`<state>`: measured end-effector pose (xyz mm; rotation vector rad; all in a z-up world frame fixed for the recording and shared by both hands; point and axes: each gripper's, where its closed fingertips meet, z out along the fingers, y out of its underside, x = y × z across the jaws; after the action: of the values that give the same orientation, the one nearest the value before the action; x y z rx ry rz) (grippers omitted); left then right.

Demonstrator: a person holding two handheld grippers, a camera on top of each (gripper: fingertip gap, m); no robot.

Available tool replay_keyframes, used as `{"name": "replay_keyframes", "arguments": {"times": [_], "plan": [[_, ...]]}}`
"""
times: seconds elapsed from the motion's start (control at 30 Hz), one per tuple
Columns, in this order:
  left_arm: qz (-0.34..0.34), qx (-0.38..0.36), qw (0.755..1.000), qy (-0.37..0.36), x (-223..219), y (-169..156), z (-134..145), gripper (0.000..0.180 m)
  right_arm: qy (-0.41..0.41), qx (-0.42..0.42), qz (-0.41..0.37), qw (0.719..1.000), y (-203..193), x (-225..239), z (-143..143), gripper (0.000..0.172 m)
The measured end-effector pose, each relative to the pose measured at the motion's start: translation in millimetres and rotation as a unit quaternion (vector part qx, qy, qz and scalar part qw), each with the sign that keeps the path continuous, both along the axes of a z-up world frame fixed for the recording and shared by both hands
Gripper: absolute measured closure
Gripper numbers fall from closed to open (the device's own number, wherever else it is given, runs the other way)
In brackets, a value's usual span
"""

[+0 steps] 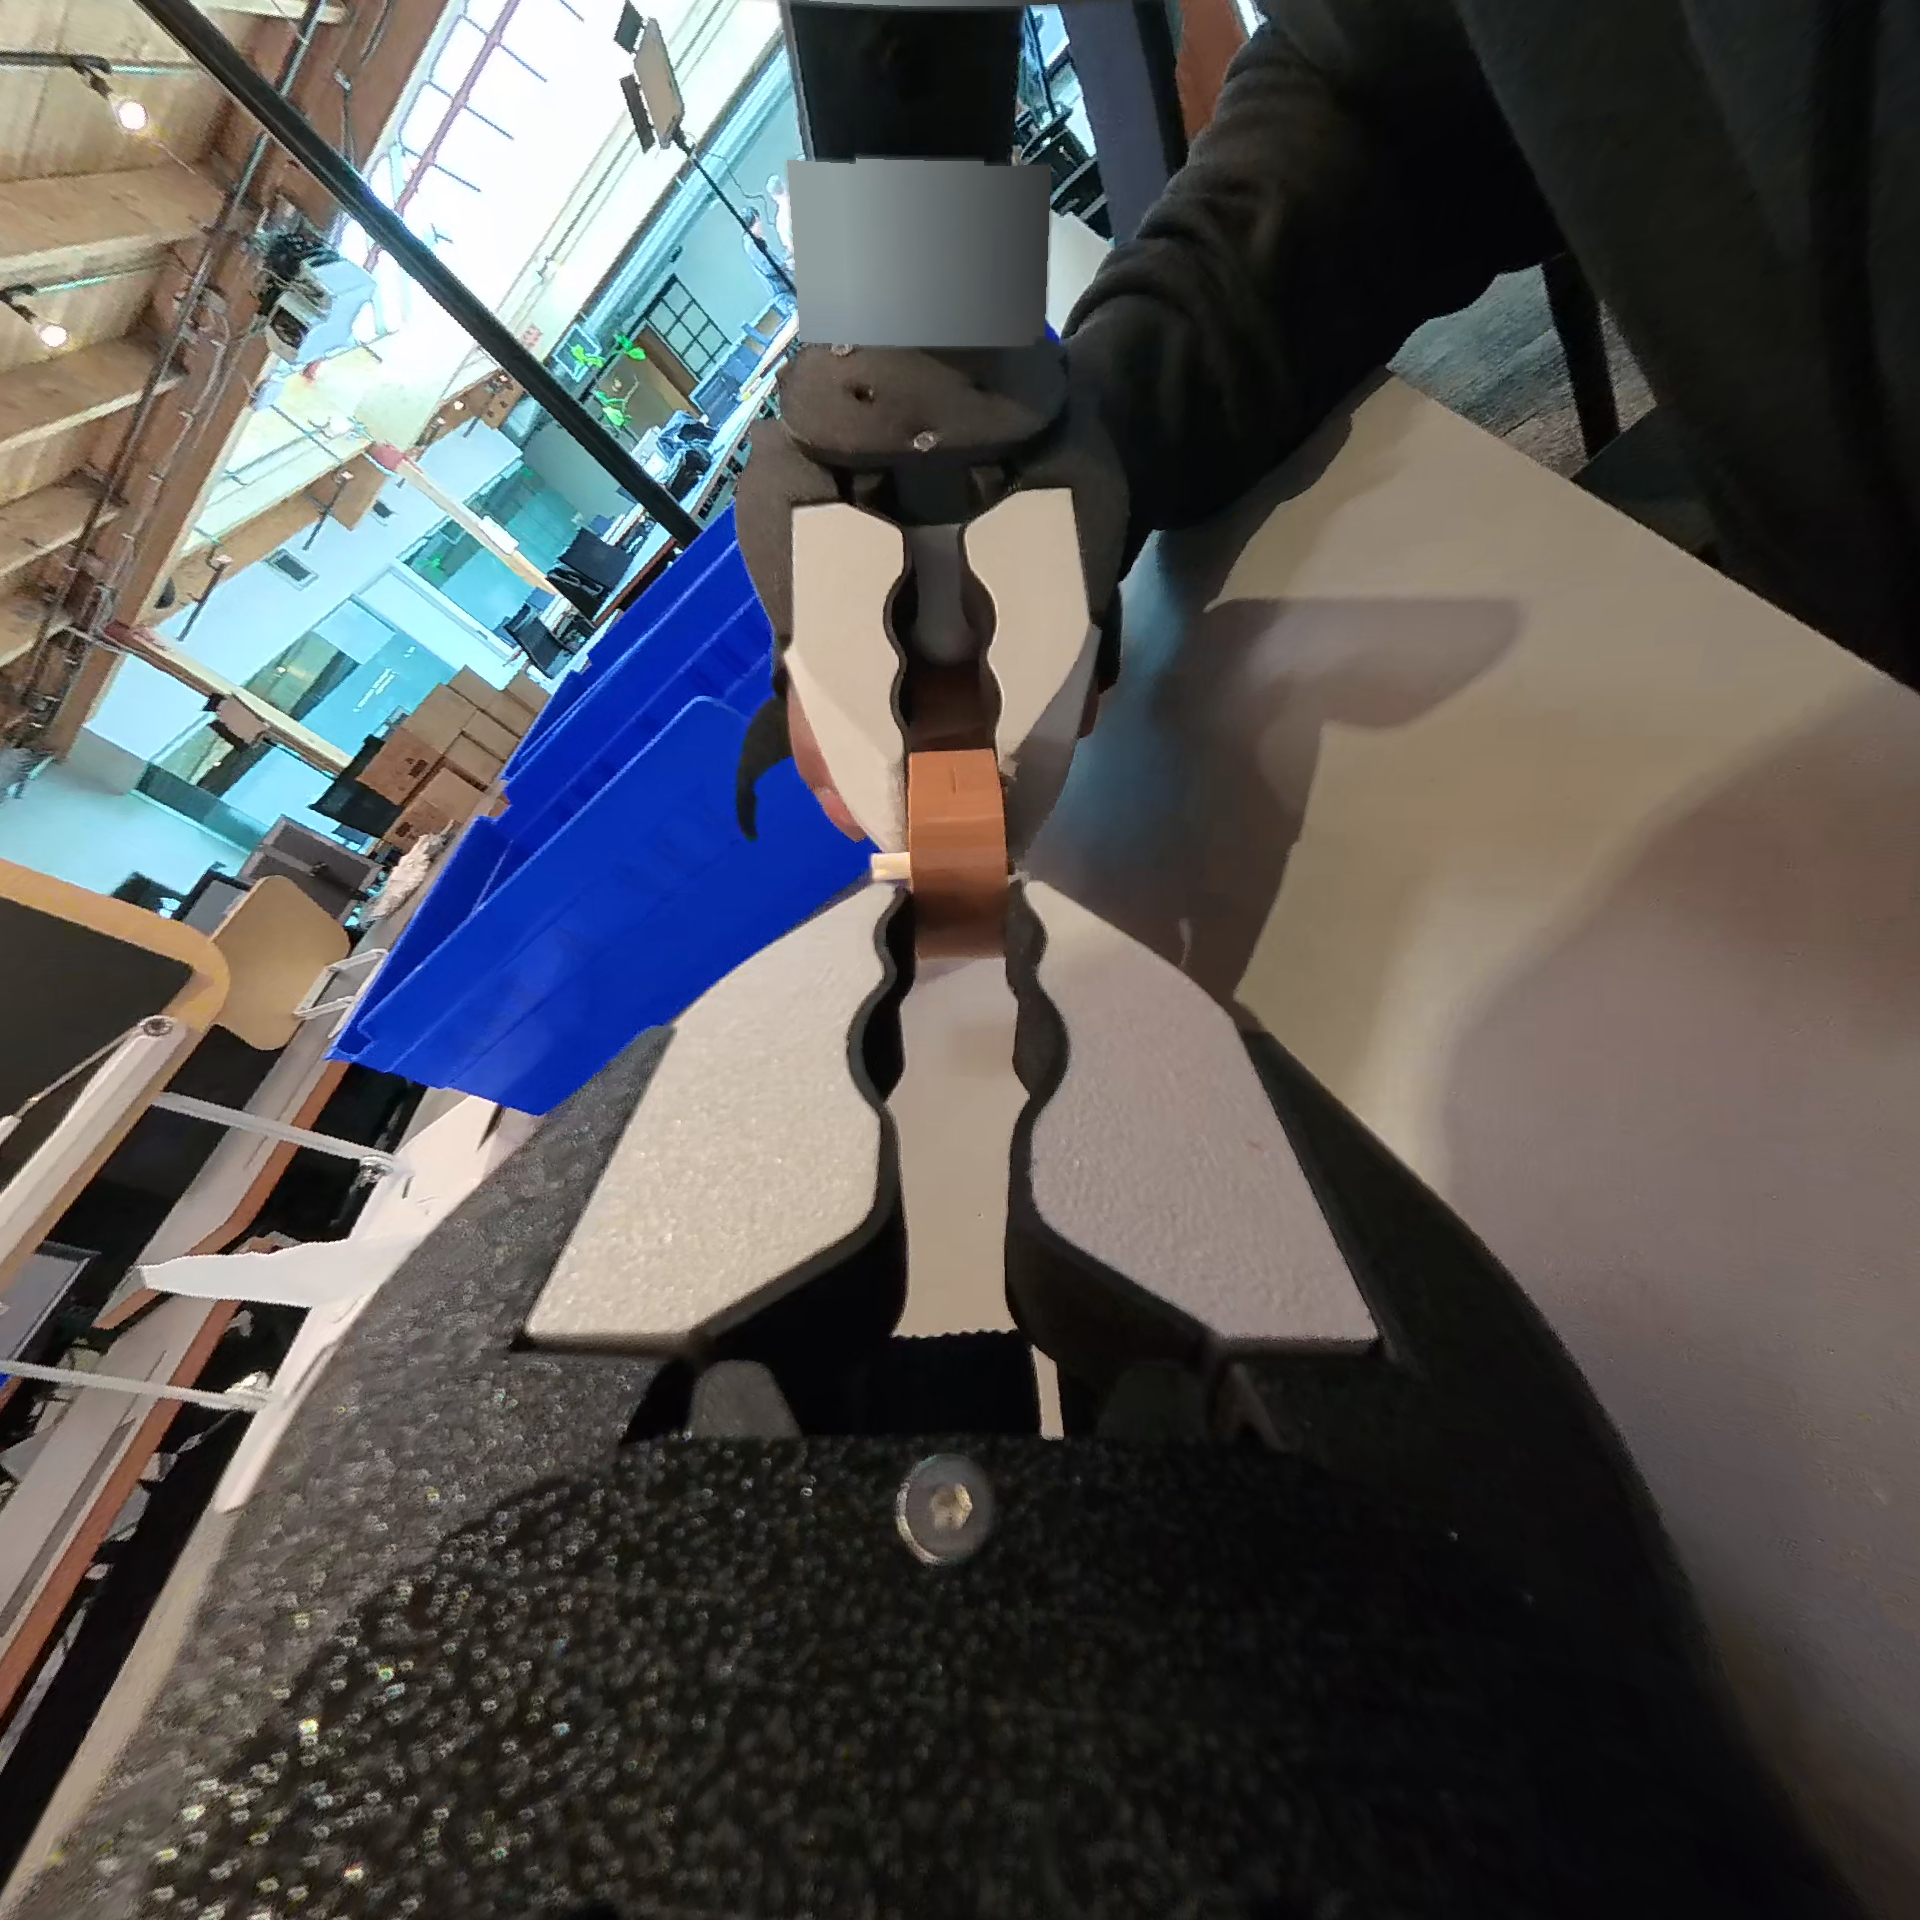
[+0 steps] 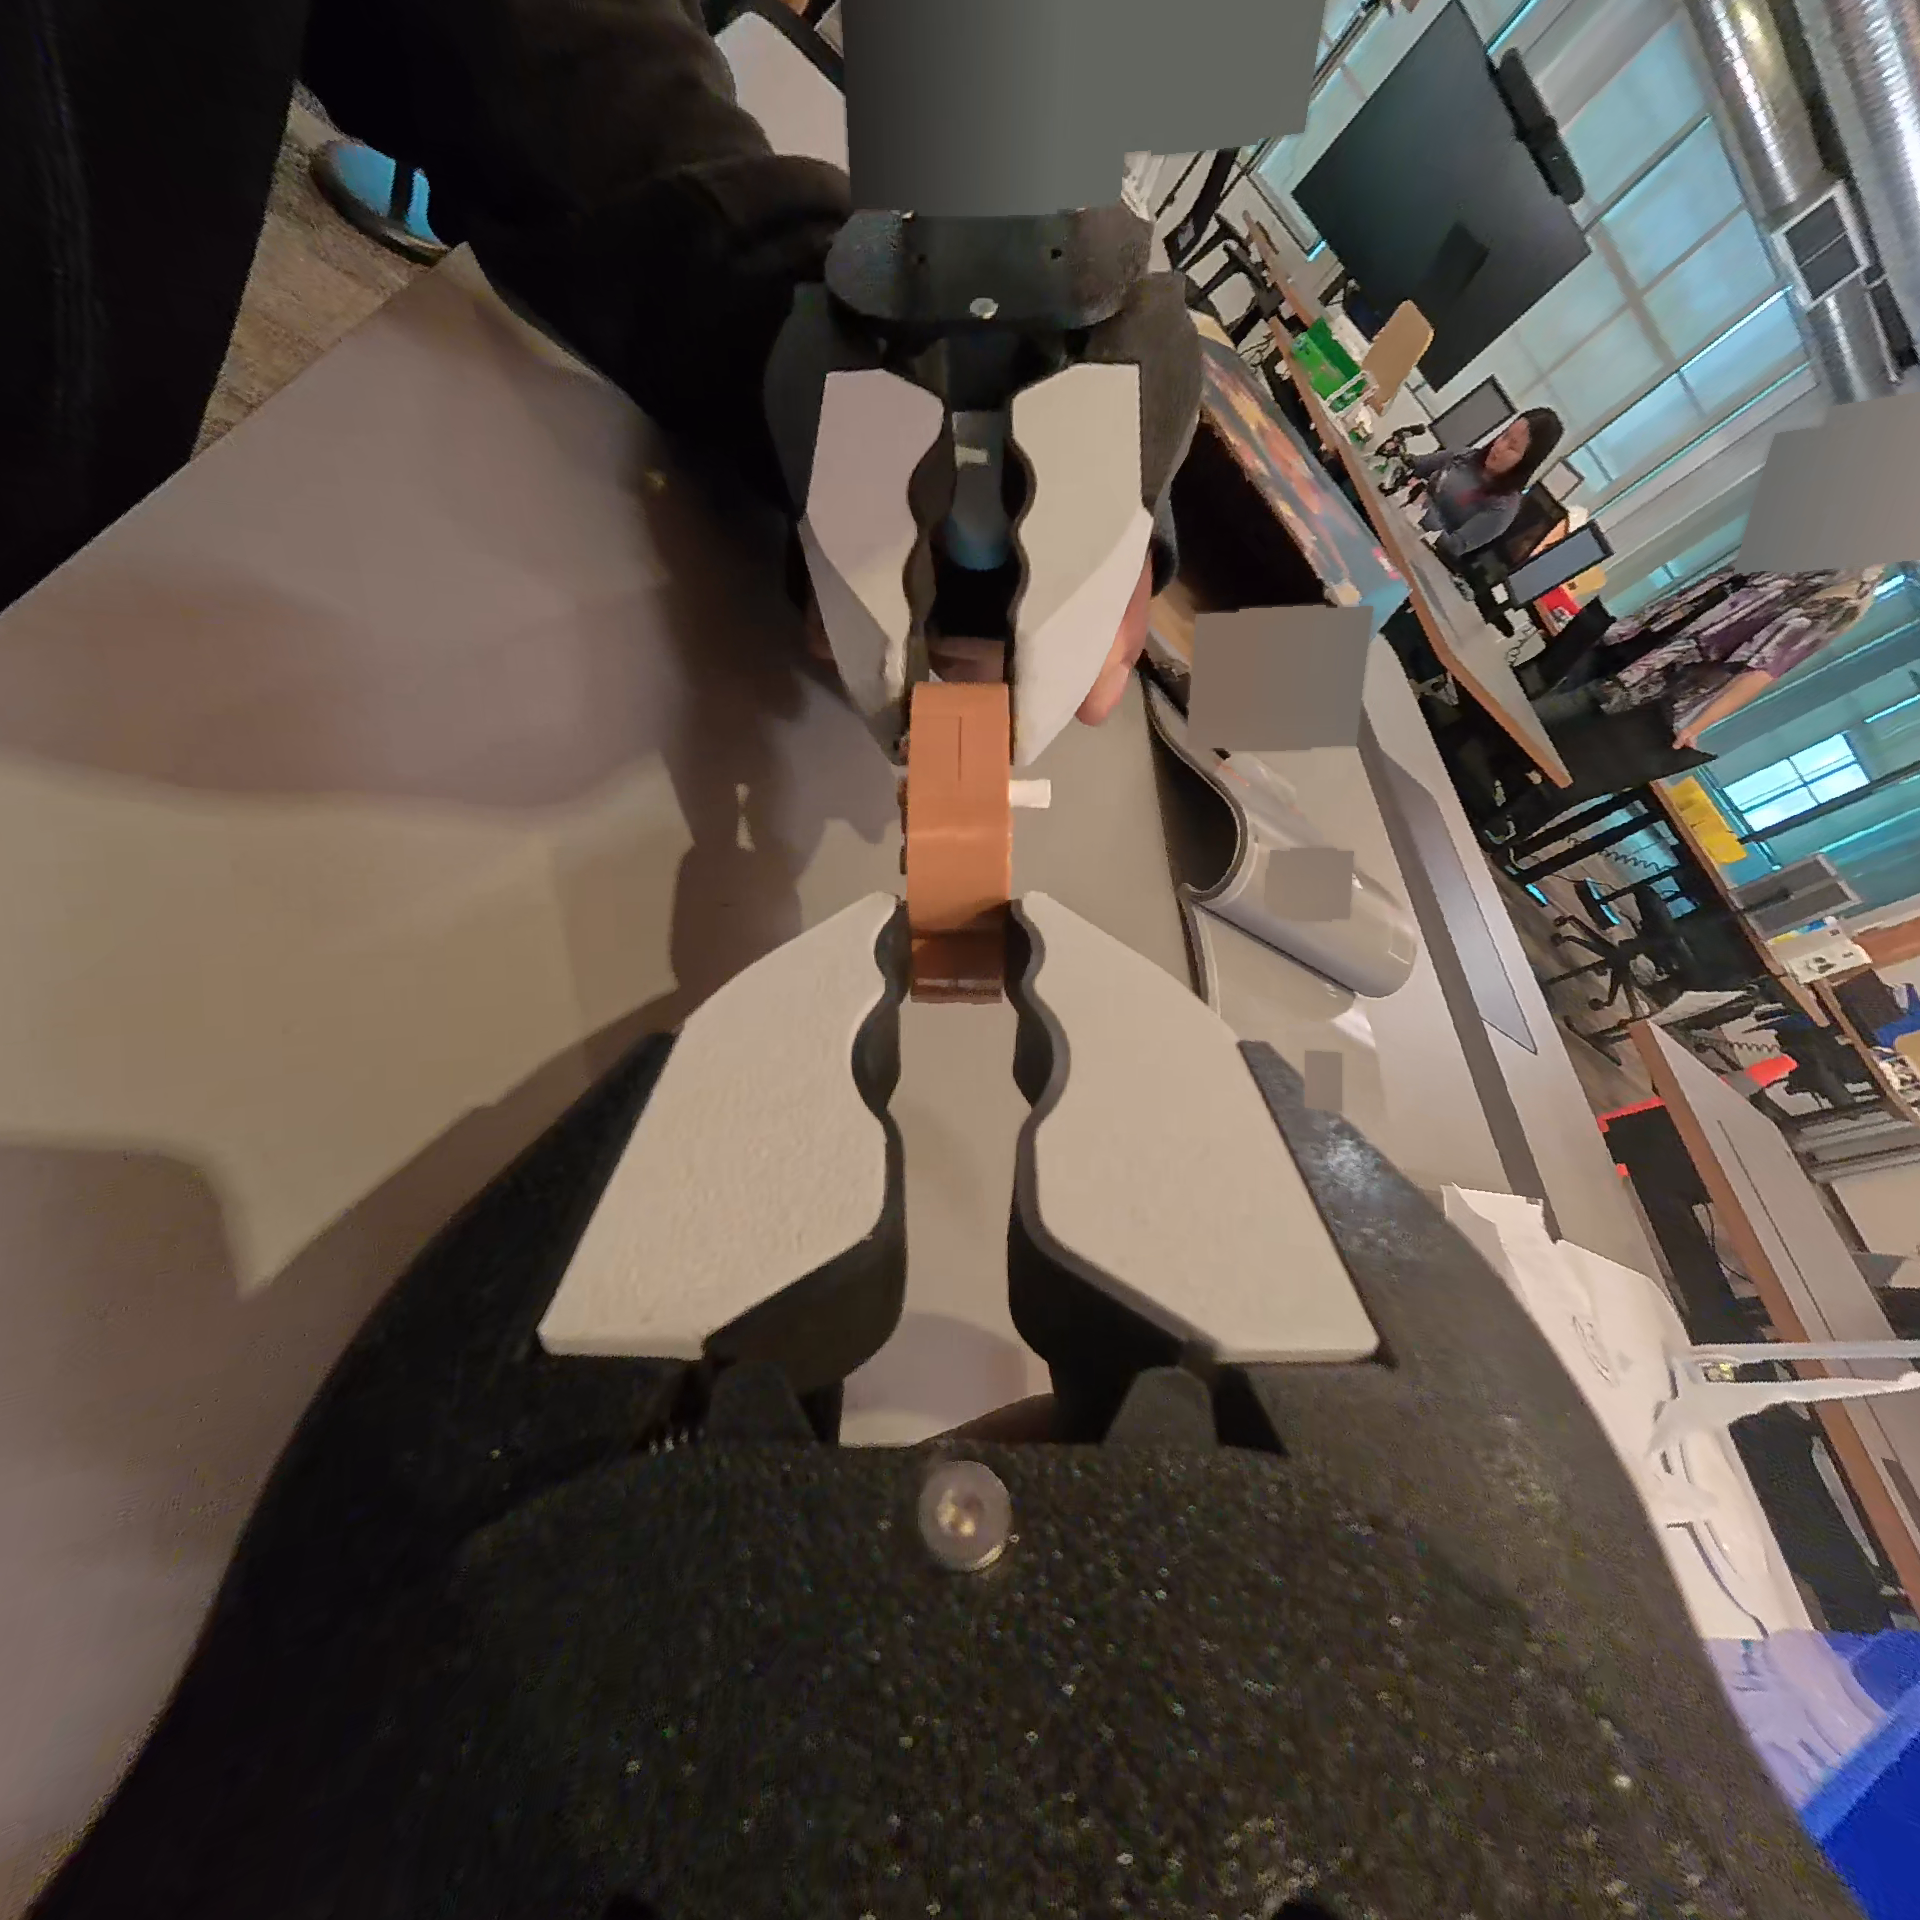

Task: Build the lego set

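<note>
Both grippers face each other over a white table (image 1: 1558,987) and grip one brown rounded block from opposite ends. In the left wrist view my left gripper (image 1: 958,920) is shut on the near end of the block (image 1: 956,842); the right gripper (image 1: 951,764) clamps its far end. A short white peg (image 1: 891,864) sticks out of the block's left side. In the right wrist view my right gripper (image 2: 956,930) is shut on the block (image 2: 958,810), the left gripper (image 2: 956,701) holds the far end, and the peg (image 2: 1031,795) points right. A seam crosses the block's middle.
Blue bins (image 1: 623,831) stand at the table's left. A curled grey mat (image 2: 1288,883) and white sheets (image 2: 1610,1351) lie to the right. A person's dark sleeves (image 1: 1299,260) are behind the grippers. Desks with seated people (image 2: 1486,478) are far off. The grippers are tip to tip, or close to it.
</note>
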<state>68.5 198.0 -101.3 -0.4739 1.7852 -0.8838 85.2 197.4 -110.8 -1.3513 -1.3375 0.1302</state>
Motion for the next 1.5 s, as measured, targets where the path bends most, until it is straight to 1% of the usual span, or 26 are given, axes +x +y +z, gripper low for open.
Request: {"name": "replay_keyframes", "arguments": {"times": [0.3, 1.1, 1.17, 1.3, 1.4, 1.5], "plan": [[-0.008, -0.006, 1.000, 0.005, -1, -3, -1, 0.164, 0.001, -0.012, 0.008, 1.000, -3, -2, -2, 0.156], [0.000, -0.005, 1.000, 0.021, 0, -2, -6, 0.164, -0.011, -0.020, 0.005, 1.000, -2, -2, -5, 0.156], [0.008, 0.000, 1.000, 0.021, 1, 1, -6, 0.164, -0.007, -0.030, -0.005, 1.000, 1, 0, -6, 0.155], [0.026, 0.005, 1.000, 0.006, 4, 8, -3, 0.164, 0.011, -0.020, -0.045, 0.999, 13, 3, -2, 0.153], [0.050, 0.038, 0.998, -0.011, 7, 13, -2, 0.164, 0.000, -0.026, -0.089, 0.996, 25, 14, -8, 0.141], [0.103, 0.098, 0.989, -0.041, 10, 26, 1, 0.164, 0.039, -0.058, -0.110, 0.992, 32, 22, -4, 0.133]]}}
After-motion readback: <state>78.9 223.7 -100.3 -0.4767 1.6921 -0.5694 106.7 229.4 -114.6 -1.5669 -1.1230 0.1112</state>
